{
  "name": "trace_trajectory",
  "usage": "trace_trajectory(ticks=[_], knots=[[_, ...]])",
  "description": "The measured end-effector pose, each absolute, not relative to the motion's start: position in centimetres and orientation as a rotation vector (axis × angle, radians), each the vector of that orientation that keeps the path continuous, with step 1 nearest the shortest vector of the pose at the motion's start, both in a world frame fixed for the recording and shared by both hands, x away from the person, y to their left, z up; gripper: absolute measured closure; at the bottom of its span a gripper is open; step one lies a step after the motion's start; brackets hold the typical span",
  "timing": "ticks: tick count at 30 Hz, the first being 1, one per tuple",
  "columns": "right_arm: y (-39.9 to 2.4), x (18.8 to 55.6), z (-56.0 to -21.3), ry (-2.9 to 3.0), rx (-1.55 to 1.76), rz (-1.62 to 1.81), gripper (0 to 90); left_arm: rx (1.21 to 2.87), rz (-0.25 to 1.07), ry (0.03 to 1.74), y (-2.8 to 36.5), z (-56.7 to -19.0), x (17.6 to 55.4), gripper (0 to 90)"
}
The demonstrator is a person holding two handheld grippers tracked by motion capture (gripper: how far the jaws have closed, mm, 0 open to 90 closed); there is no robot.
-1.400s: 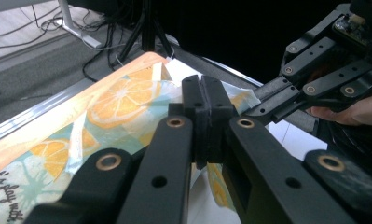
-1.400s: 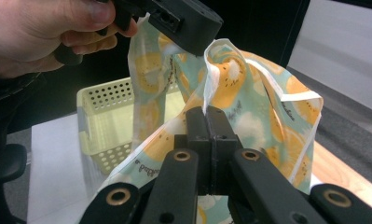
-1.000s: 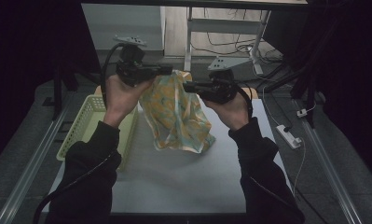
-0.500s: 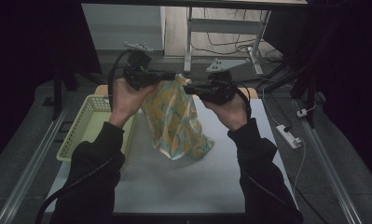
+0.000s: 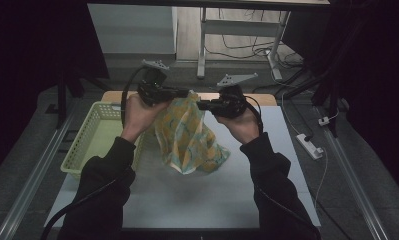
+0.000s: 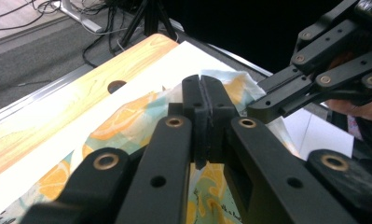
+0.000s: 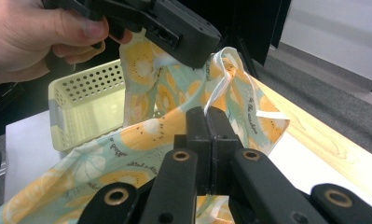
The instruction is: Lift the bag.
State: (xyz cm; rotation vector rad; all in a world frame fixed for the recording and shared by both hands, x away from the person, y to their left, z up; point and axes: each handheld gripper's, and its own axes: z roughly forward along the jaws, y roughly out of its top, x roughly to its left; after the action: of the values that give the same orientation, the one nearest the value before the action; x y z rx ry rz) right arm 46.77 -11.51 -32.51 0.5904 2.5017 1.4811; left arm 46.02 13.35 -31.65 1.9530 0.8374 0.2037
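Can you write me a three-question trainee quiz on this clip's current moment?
1. True or false: both the left gripper and the right gripper are shut on the cloth.
2. Which side of the cloth does the basket sit on in the high view? A) left B) right C) underneath it
3. Fill in: the cloth's lower end rests on the ____.

Key
1. True: each pair of jaws is pinched on the top edge.
2. A.
3. Table; the rest of the cloth hangs from the grippers.
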Motion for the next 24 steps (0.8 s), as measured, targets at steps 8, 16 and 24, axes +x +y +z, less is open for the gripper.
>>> trace_trajectory(ticks=[8,16,24], knots=[[-12.0,46.7,-33.0,2.482,0.616,1.517,80.6,1.962,0.226,0.813,13.3,-32.2,45.7,75.6],[-12.9,46.5,-32.8,2.453,0.624,1.554,69.1,1.963,0.285,0.777,14.0,-31.3,44.2,51.5],[-13.4,46.1,-32.6,2.458,0.626,1.548,59.7,1.974,0.344,0.777,15.1,-31.0,42.4,31.4]])
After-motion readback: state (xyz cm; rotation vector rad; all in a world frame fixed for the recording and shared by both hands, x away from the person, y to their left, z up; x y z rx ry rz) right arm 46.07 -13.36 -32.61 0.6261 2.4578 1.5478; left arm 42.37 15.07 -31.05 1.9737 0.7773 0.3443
